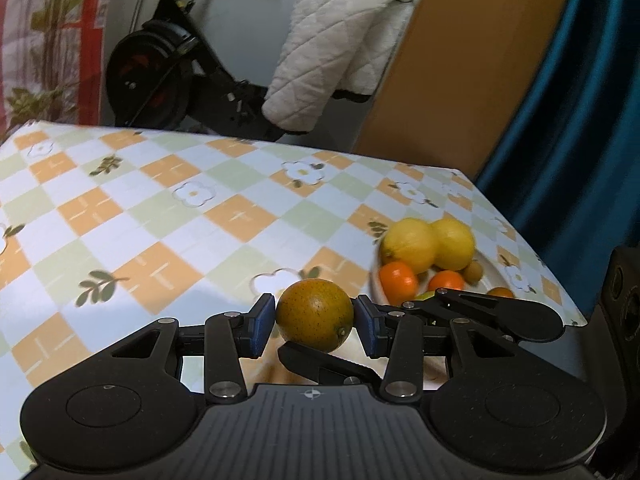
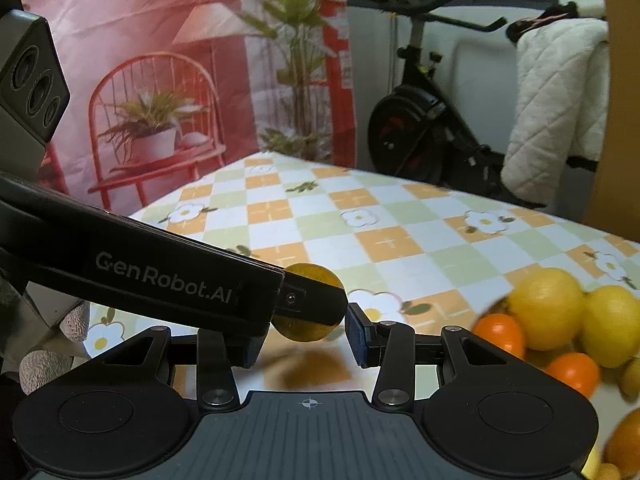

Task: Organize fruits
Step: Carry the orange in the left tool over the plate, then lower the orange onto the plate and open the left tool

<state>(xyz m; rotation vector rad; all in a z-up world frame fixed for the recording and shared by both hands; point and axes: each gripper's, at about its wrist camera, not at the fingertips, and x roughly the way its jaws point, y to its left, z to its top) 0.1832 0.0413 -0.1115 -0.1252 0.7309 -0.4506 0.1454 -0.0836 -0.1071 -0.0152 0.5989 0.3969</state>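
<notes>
- The left gripper [image 1: 314,322] is clamped on a greenish-orange citrus fruit [image 1: 314,315], its two blue pads pressing the fruit's sides.
- This fruit is round, dull yellow-orange shading to olive green, freckled with tiny dark specks, with a small stem scar low on its right side.
- It is held above a table [image 1: 160,216] covered in a checked cloth of orange, pale green and white squares with white flowers; a shadow lies on the cloth beneath it.
- From the right wrist view, the same fruit [image 2: 310,332] shows at about 12 o'clock from the right gripper [image 2: 306,342], partly hidden by the left gripper's black finger, which crosses in from 9 o'clock.
- The right gripper's jaws stand apart with nothing between them; its blue right pad is clear of the fruit.
- At about 2 o'clock from the held fruit in the left wrist view sits a pale plate [image 1: 494,276] of fruit, near the table's right edge.
- On the plate, two large yellow lemons [image 1: 410,244] sit side by side and touching, with smaller bright orange mandarins [image 1: 398,282] just in front of them.
- A small yellowish fruit [image 1: 475,271] sits at the lemons' right; its kind is too blurred to tell.
- Behind the table stands a black exercise bike [image 1: 160,76] with a white quilted blanket [image 1: 336,44] hung to its right.
</notes>
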